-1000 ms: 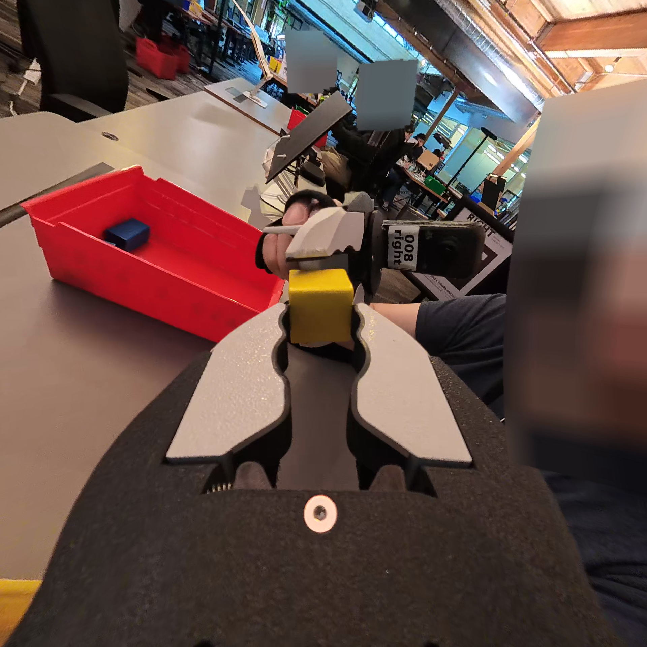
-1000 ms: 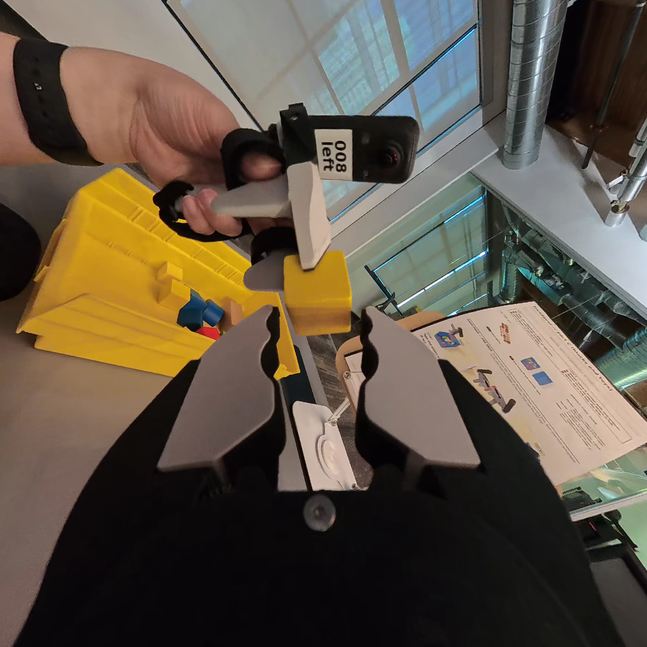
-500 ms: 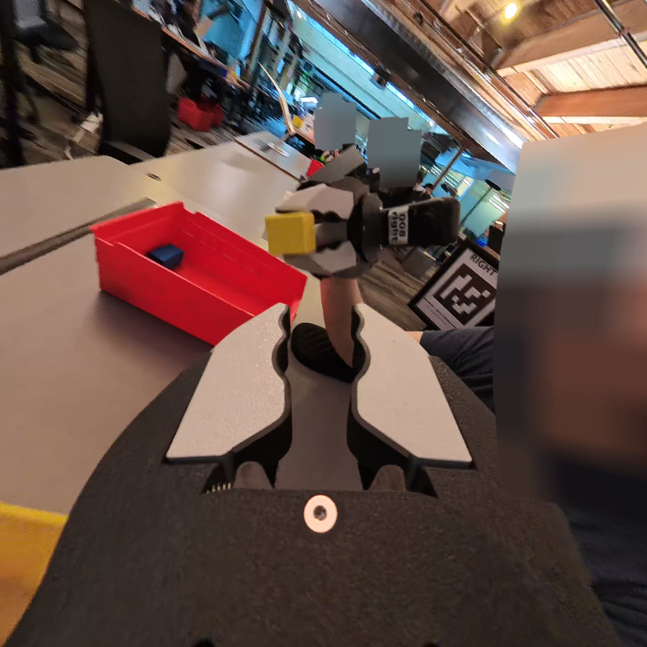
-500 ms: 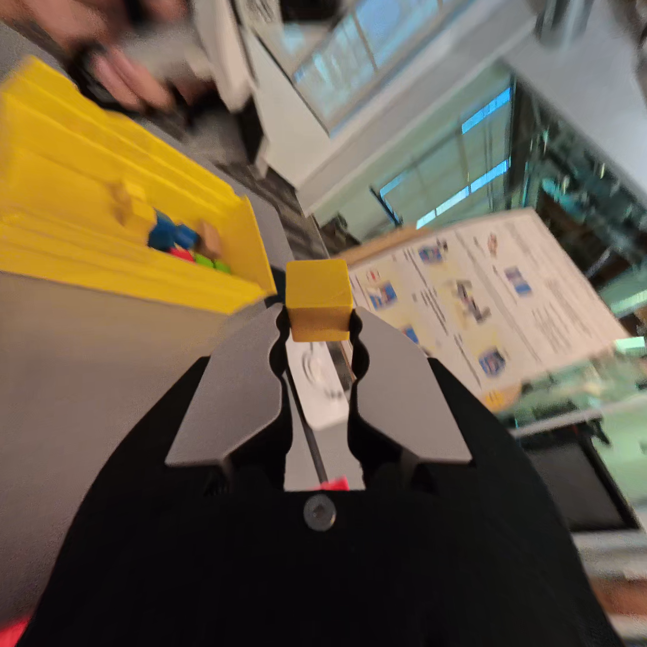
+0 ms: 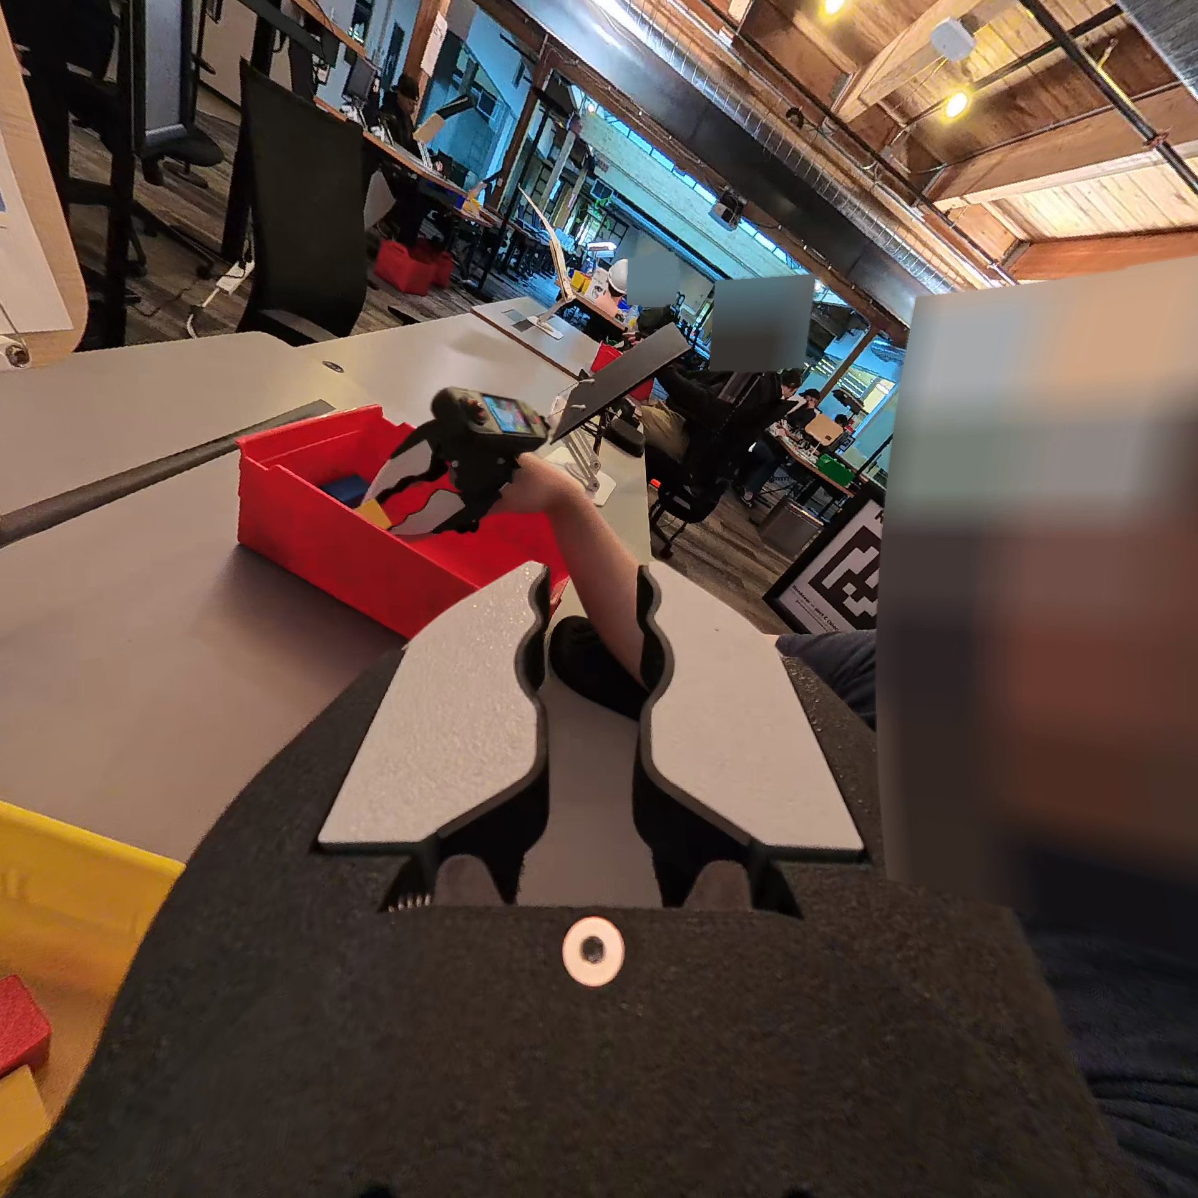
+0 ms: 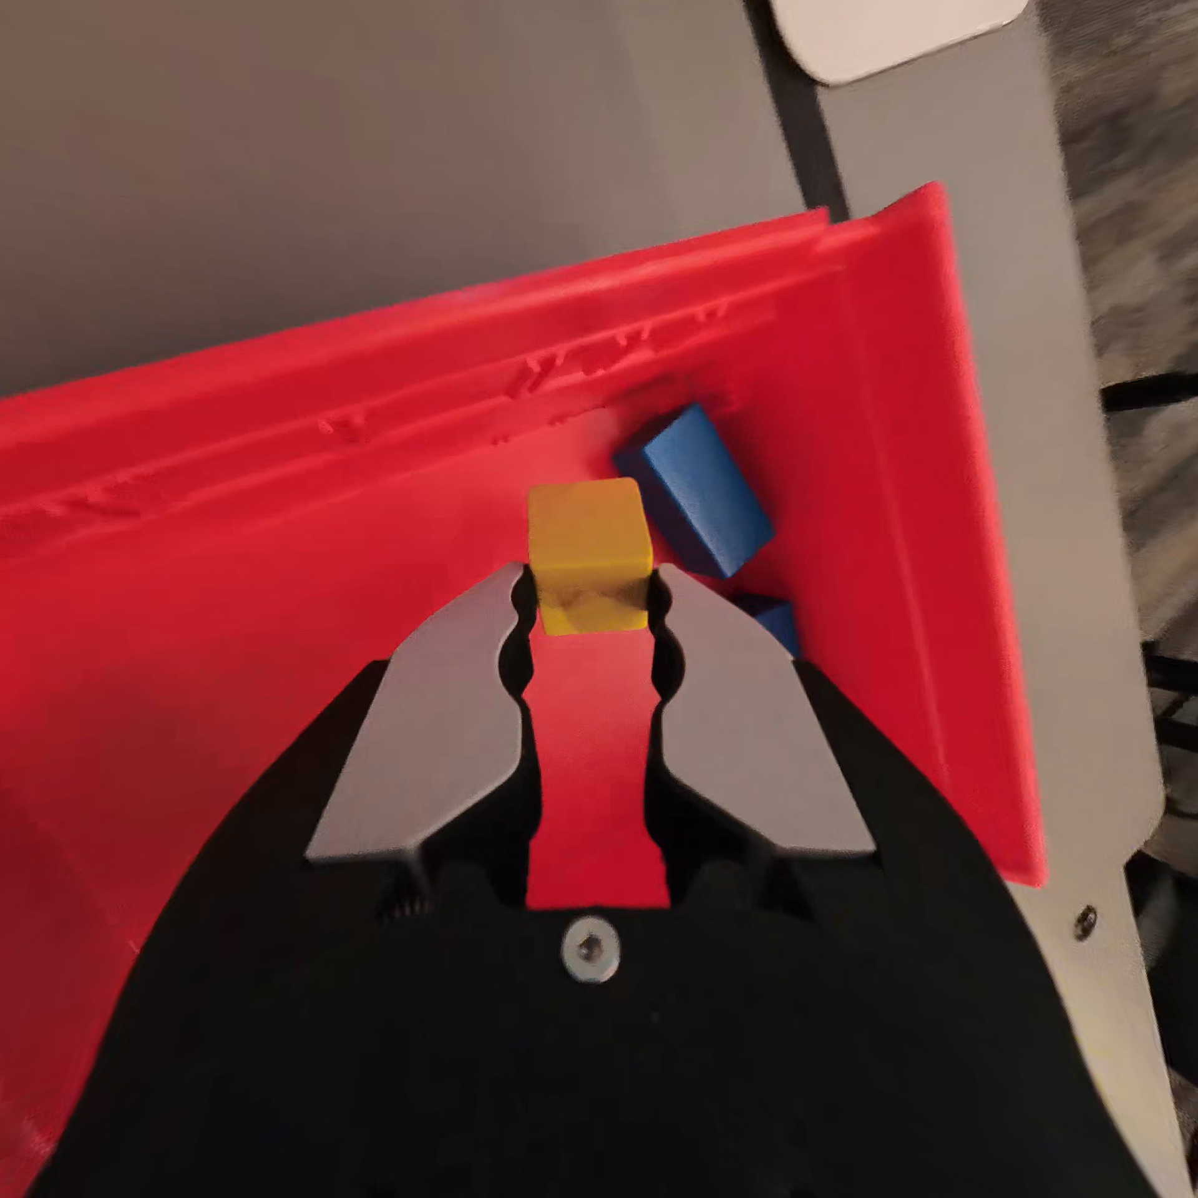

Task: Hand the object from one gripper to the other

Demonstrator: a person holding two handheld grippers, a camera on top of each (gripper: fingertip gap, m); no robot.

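While the left gripper (image 5: 593, 587) points level across the grey table (image 5: 129, 648) at the centre of its own view, its two grey fingers (image 5: 454, 713) stand a narrow gap apart with nothing between them, only a bare forearm (image 5: 583, 538) showing through the gap. At the lower left corner of that view lies the rim of a yellow bin (image 5: 71, 907) with a red piece (image 5: 19, 1024) inside it. Up and left of centre, the red bin (image 5: 337, 551) sits on the table, and the right gripper (image 5: 402, 499) reaches down into it from the right, tilted nose-down, a camera on its back. In the right wrist view the right gripper (image 6: 590, 583) points steeply down into the red bin (image 6: 259, 518), which fills the middle of the frame, and its fingertips are clamped on the near part of the yellow cube (image 6: 588, 551) at frame centre. The cube is low over the bin floor; whether it touches it cannot be told. Just right of the cube, a blue block (image 6: 697, 489) lies against the bin's far right corner, and a second blue piece (image 6: 775, 622) peeks out beside the right finger.
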